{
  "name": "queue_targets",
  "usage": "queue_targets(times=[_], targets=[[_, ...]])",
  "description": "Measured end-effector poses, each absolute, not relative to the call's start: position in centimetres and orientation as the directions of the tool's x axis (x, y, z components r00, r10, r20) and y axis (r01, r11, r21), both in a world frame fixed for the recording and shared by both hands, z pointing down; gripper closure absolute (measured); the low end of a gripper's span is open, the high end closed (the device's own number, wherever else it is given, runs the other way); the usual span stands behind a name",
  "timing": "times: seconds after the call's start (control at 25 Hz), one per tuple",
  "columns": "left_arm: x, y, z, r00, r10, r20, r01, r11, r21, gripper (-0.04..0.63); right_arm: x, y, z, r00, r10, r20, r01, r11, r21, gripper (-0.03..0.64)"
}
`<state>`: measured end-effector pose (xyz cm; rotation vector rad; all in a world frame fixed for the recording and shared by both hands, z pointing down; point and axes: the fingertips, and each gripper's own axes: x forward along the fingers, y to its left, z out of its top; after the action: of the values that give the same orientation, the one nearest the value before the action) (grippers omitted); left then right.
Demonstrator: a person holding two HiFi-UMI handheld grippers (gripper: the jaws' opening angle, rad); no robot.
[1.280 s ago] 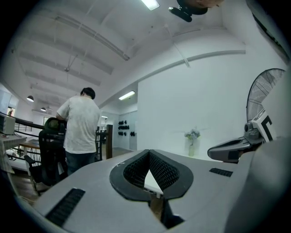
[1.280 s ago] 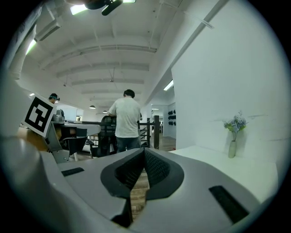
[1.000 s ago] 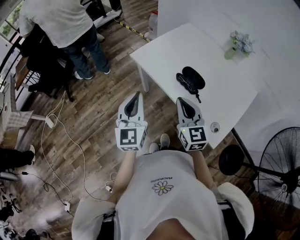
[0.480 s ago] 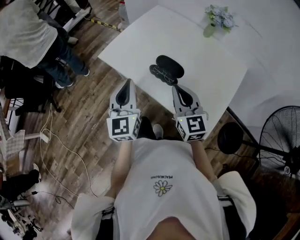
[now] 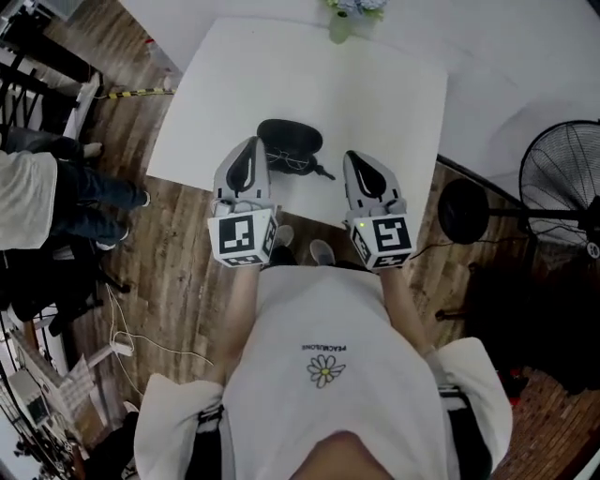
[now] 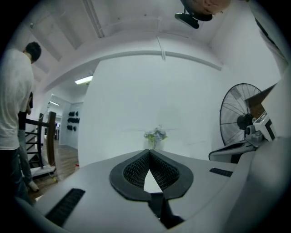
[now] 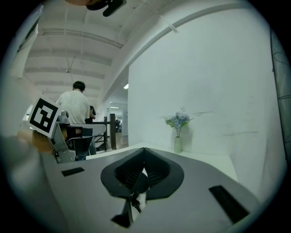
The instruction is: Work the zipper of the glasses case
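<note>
A black glasses case (image 5: pixel 289 143) lies near the front edge of the white table (image 5: pixel 375 94), with its zipper pull (image 5: pixel 323 172) trailing to the right. My left gripper (image 5: pixel 253 143) hovers over the table edge with its tip just left of the case, jaws shut and empty. My right gripper (image 5: pixel 357 158) is a little to the right of the zipper pull, apart from it, also shut on nothing. In the left gripper view the closed jaws (image 6: pixel 149 153) point across the table top. In the right gripper view the closed jaws (image 7: pixel 144 150) show a dark bit low in their gap.
A small vase of flowers (image 5: pixel 352 13) stands at the table's far edge, also in the gripper views (image 6: pixel 154 136) (image 7: pixel 178 132). A standing fan (image 5: pixel 562 183) is to the right on the wooden floor. A person (image 5: pixel 42 202) stands at the left among chairs and cables.
The person carrying the grippers has come up to the table's front edge. The case, earlier far ahead and to the right, now sits just beyond and between the gripper tips. Both jaws stayed shut.
</note>
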<state>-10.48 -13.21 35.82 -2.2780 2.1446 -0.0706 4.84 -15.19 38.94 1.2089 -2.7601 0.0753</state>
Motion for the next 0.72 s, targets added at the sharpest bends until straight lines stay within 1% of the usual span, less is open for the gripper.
queue_targets(times=[0.2, 0.44, 0.56, 0.72], targets=[[-9.9, -16.5, 35.6, 0.173, -0.984, 0.034, -0.984, -0.174, -0.044, 0.580, 6.2, -16.3, 38.6, -0.565, -0.814, 0.133, -0.821, 0.570, 0.005, 0.611], [-9.9, -17.8, 36.2, 0.264, -0.962, 0.065, -0.962, -0.268, -0.050, 0.580, 6.8, -16.4, 38.7, -0.461, -0.877, 0.137, -0.884, 0.467, 0.015, 0.611], [-10.2, -18.3, 36.6, 0.288, -0.954, 0.083, -0.954, -0.293, -0.061, 0.580, 6.7, -16.3, 38.7, -0.425, -0.894, 0.141, -0.902, 0.431, 0.010, 0.611], [-10.8, -18.7, 37.1, 0.309, -0.946, 0.092, -0.948, -0.315, -0.055, 0.580, 5.8, -15.9, 38.9, -0.409, -0.900, 0.148, -0.909, 0.416, 0.015, 0.611]])
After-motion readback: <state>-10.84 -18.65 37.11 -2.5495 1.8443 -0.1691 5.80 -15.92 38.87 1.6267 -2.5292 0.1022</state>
